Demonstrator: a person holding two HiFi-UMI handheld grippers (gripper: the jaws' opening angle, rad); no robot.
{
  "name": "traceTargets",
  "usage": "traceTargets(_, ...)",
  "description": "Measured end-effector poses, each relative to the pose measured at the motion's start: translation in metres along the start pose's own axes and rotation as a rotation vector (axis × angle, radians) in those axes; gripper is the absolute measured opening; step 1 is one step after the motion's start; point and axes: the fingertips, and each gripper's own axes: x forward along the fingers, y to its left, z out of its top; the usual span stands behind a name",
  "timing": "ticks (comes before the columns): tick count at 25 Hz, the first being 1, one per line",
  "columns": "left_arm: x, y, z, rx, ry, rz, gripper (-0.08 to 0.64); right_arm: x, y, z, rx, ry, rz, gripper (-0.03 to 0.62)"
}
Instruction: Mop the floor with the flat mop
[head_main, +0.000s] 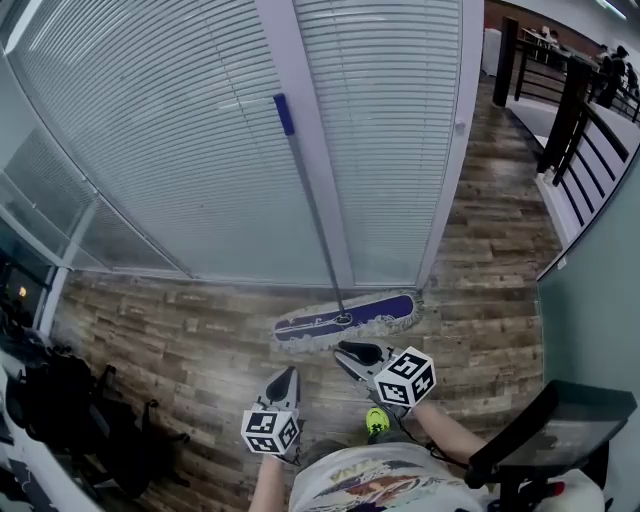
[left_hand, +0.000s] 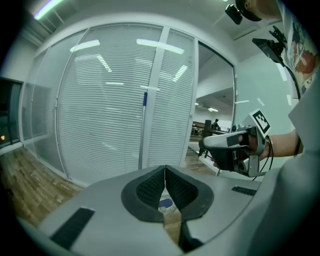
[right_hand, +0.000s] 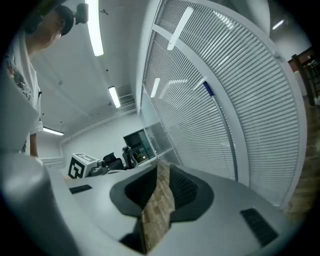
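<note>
Closest to the head camera are the two tongs, held low in front of the person's printed shirt (head_main: 365, 490). The left gripper (head_main: 287, 373) has its jaws closed tip to tip, and its own view shows nothing clamped between them (left_hand: 165, 170); only a scrap of floor and mop cloth shows through the hollow behind the pads. The right gripper (head_main: 345, 348) is likewise closed and empty (right_hand: 160, 165), with a strip of plank floor visible through the same hollow. Neither touches the mop.

The flat mop (head_main: 345, 318) stands unheld. Its purple head, edged with a pale fringe, lies flat on the wood floor (head_main: 200, 340) at the foot of the glass partition, just beyond the right gripper's tips. Its thin handle (head_main: 315, 215) slants up and leans against the white frame post (head_main: 300, 150), ending in a blue grip (head_main: 285, 113).

White blinds (head_main: 180, 130) fill the glass on both sides of the post. A black railing (head_main: 570, 110) runs along the upper right, dark bags (head_main: 70, 410) sit at lower left, and a black chair (head_main: 560, 430) stands at lower right. A yellow-green shoe (head_main: 377, 420) shows between the grippers.
</note>
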Motion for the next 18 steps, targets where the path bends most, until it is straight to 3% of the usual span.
traceTargets(4,0.030,0.003,0.017,-0.024,-0.017,-0.066,0.014,0.014,-0.028,0.015,0.004,0.007,-0.001,0.063)
traceTargets(7,0.051,0.016,0.027,-0.003,-0.012,-0.061,0.014,0.027,-0.048,0.026,0.004,0.005,-0.016,0.063)
traceTargets(12,0.098,0.040,0.053,0.010,-0.074,-0.093,0.015,0.056,-0.081,0.050,-0.024,-0.007,-0.035,0.063)
traceTargets(18,0.182,0.075,0.104,0.115,-0.092,-0.194,0.017,0.102,-0.130,0.101,-0.070,-0.035,-0.091,0.063)
